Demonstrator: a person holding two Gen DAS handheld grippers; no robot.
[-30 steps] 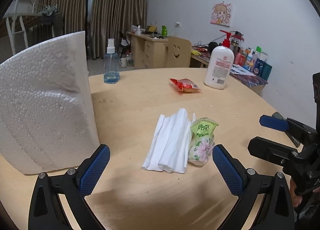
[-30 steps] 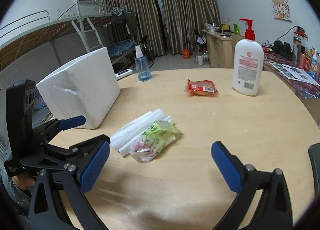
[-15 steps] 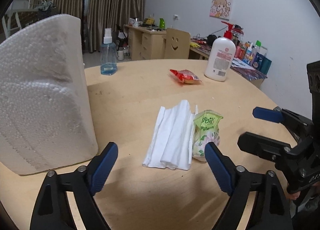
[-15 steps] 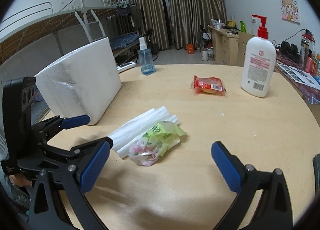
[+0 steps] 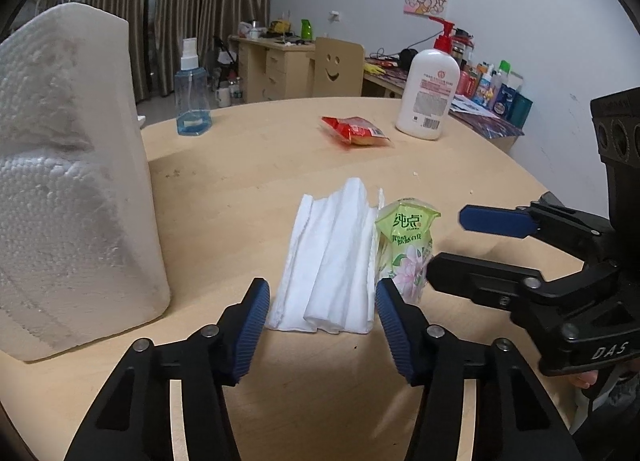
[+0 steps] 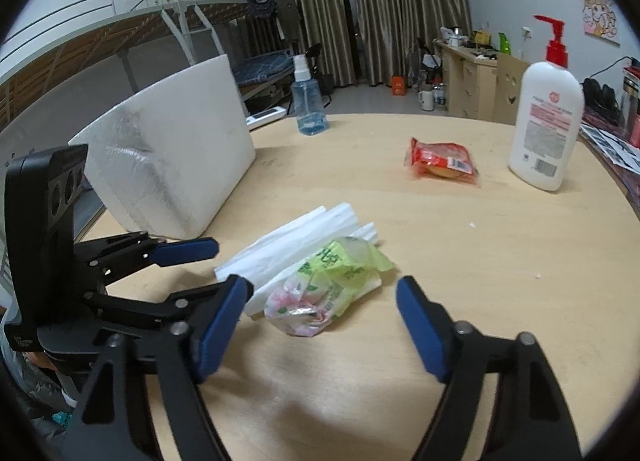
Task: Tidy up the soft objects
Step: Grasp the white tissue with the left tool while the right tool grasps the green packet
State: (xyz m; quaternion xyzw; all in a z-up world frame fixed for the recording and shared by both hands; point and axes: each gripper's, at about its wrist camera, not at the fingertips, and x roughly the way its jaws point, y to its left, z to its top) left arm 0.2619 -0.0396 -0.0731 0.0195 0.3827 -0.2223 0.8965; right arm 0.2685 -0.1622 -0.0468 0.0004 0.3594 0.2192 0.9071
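A folded stack of white tissues (image 5: 332,261) (image 6: 296,237) lies mid-table, with a green flowered tissue packet (image 5: 404,245) (image 6: 328,285) against its right side. My left gripper (image 5: 322,321) (image 6: 224,265) is low at the stack's near end. Its jaws are closing, and the blue pads (image 5: 252,325) stand just outside the stack's two edges without pressing. My right gripper (image 6: 320,301) (image 5: 448,245) comes in from the right. Its jaws are closing too, the packet lies between them, and both pads are clear of it.
A big white foam block (image 5: 68,181) (image 6: 172,165) stands at the left. Farther back are a blue spray bottle (image 5: 192,101), a red snack packet (image 5: 356,131) (image 6: 440,161) and a white pump bottle (image 5: 428,97) (image 6: 546,121). The round wooden table (image 5: 248,181) curves off at the right.
Both grippers' jaws have narrowed. The left gripper has closed in on the near end of the tissue stack, and the right gripper has come nearer to the green packet.
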